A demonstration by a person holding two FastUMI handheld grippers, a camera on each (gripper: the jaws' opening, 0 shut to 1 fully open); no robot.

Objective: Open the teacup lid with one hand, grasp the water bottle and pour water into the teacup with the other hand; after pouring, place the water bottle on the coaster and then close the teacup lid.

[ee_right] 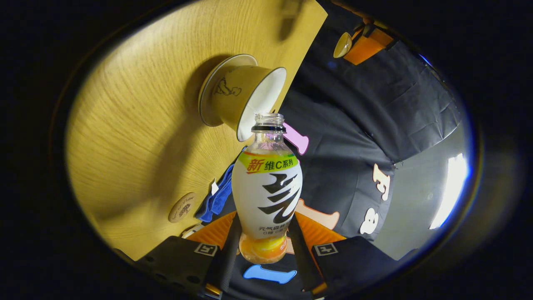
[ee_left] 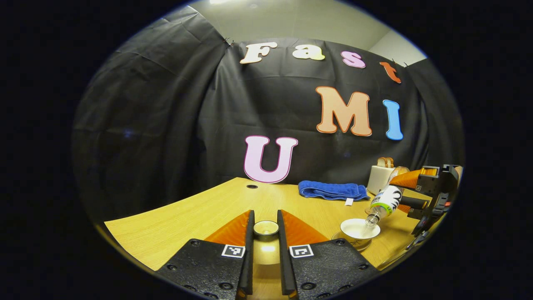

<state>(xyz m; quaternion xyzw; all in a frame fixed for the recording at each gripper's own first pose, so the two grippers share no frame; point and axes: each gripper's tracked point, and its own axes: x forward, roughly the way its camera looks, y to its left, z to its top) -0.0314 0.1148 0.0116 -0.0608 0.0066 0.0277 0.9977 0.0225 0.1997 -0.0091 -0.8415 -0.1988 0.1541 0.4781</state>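
My left gripper (ee_left: 265, 233): black textured body w/ screws, square tag markers, orange ribbed panels, my right gripper (ee_right: 262, 246) same build.

A wooden table (ee_left: 200, 212) with a pale, yellowish grain fills the lower middle of the left gripper view; a small round hole (ee_left: 252, 186) is cut into it near its far edge. Behind it hangs a black cloth wall (ee_left: 166, 125), creased and gathered, covering most of the frame from left to right. Above the cloth, at the top of the frame, a plain light-coloured room wall (ee_left: 291, 21) shows. In the right gripper view, a bright strip of light (ee_right: 449, 191) glows at the right of the tilted frame.
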